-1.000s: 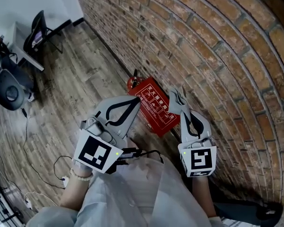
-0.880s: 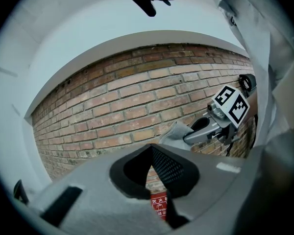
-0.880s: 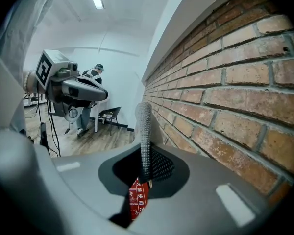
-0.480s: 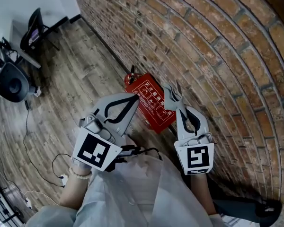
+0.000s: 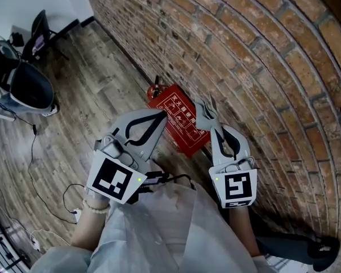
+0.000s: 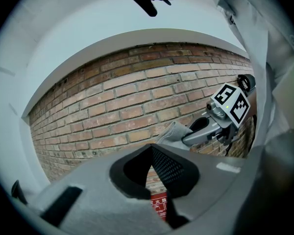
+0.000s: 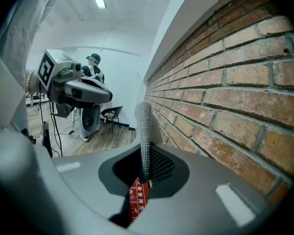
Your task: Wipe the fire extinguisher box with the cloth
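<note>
The red fire extinguisher box (image 5: 176,117) lies on the wooden floor against the brick wall, with a red extinguisher top (image 5: 154,90) at its far end. My right gripper (image 5: 211,124) is shut on a grey cloth (image 5: 203,111) that hangs above the box's wall-side edge. In the right gripper view the cloth (image 7: 144,129) stands up between the jaws, with the box (image 7: 137,199) showing below. My left gripper (image 5: 163,114) hovers over the box's near-left edge, jaws together, holding nothing. Through its jaws a strip of the box (image 6: 159,208) shows.
The brick wall (image 5: 256,56) runs along the right. A black and white machine (image 5: 23,87) and a black chair (image 5: 40,30) stand at the far left. Cables (image 5: 51,201) trail over the wooden floor (image 5: 91,95) beside the person's legs.
The head view has drifted, so the box sits slightly higher and further left. The black and white machine at the left shows larger. Both grippers keep their places over the box.
</note>
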`<state>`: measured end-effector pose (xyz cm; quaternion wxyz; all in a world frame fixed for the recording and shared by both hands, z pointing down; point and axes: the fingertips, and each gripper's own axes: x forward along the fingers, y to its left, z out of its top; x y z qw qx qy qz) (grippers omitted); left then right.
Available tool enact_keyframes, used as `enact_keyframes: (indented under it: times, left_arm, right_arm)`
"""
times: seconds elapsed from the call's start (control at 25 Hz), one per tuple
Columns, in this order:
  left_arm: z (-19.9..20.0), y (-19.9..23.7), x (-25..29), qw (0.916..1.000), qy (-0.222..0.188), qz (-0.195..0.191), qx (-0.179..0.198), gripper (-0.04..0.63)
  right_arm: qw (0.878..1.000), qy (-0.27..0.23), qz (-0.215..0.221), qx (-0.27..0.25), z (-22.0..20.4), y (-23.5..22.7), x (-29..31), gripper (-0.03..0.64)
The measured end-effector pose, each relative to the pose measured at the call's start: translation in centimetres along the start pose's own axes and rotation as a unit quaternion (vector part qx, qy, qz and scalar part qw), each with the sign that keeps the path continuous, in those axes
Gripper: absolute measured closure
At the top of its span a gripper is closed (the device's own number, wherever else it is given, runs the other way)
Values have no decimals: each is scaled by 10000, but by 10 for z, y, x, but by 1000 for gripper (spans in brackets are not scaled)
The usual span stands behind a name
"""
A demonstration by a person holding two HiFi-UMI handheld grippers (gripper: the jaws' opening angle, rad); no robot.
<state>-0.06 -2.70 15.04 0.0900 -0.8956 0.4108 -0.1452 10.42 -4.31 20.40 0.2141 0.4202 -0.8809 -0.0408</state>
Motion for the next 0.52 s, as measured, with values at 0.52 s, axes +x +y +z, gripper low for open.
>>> enact_keyframes:
  times: [0.52]
  left_arm:
    - [1,-6,5,10000,0,16,12,596]
  right_arm:
    - [10000,21,18,14,-7,-6,-2,598]
